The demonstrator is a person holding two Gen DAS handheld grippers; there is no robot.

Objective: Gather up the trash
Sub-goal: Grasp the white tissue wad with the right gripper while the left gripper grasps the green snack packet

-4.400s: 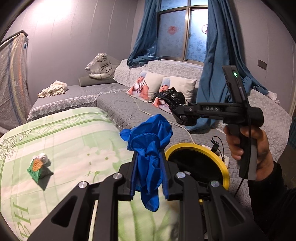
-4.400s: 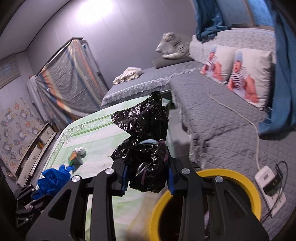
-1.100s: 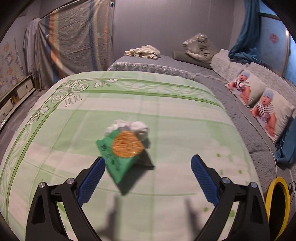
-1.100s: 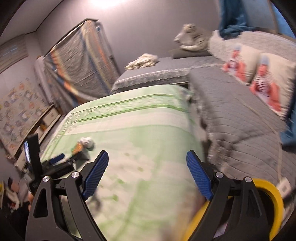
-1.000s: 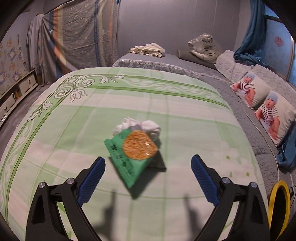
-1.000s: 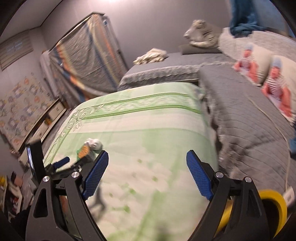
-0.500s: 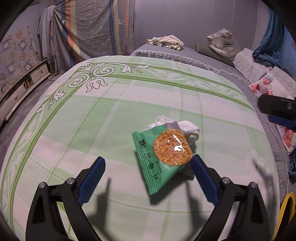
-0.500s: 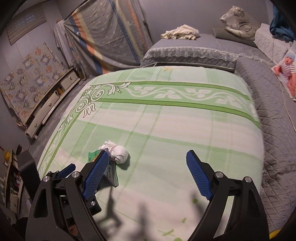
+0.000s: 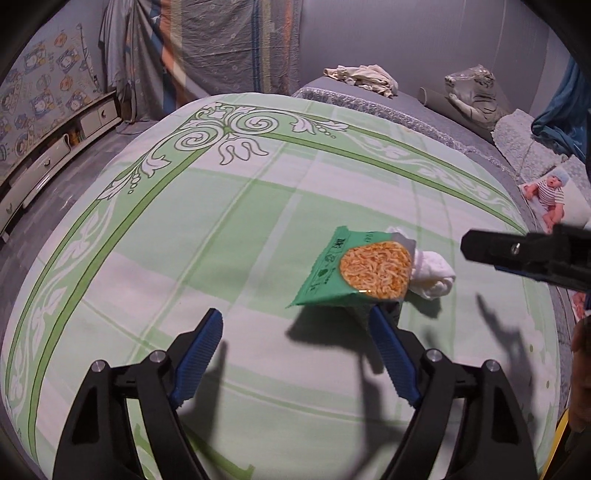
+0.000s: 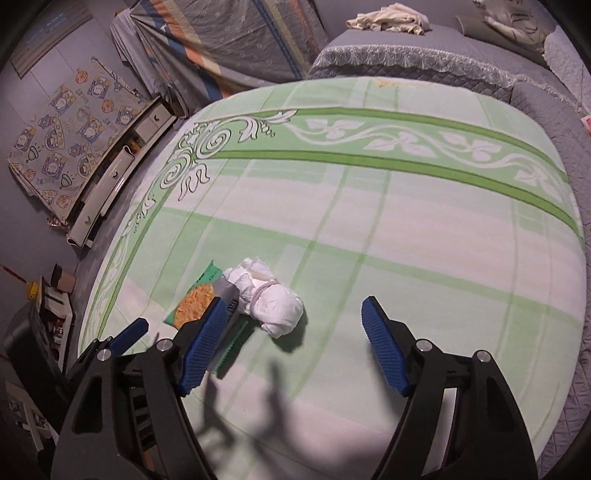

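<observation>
Two items of trash lie together on the green-and-white bedspread (image 9: 229, 229): a green snack packet (image 9: 354, 273) with an orange window of noodle-like contents, and a white wad (image 9: 432, 275) tied round with a band, touching the packet's far right side. Both rest on the near right part of the bed in the left wrist view, and on the near left part in the right wrist view, where the packet (image 10: 195, 302) and the wad (image 10: 269, 299) show again.

The left gripper (image 9: 295, 343) points down at the bed with its blue pads spread apart; its jaws have just been closing, and nothing sits between them. The packet stands just beyond the right pad, whose tip overlaps the packet's lower corner in the picture; contact cannot be confirmed. The gripper's shadow falls on the sheet below the packet.

The right gripper (image 10: 291, 339) is likewise spread, its jaws having just been closing, with only bare sheet between the pads. The wad lies just ahead of the gap, near the left pad, which covers part of the packet in that view. The right gripper (image 9: 524, 254) enters the left wrist view from the right edge, above the bed and beside the wad.

A grey quilted sofa (image 10: 424, 48) adjoins the far end of the bed, with a heap of pale cloth (image 10: 388, 16) on it.
</observation>
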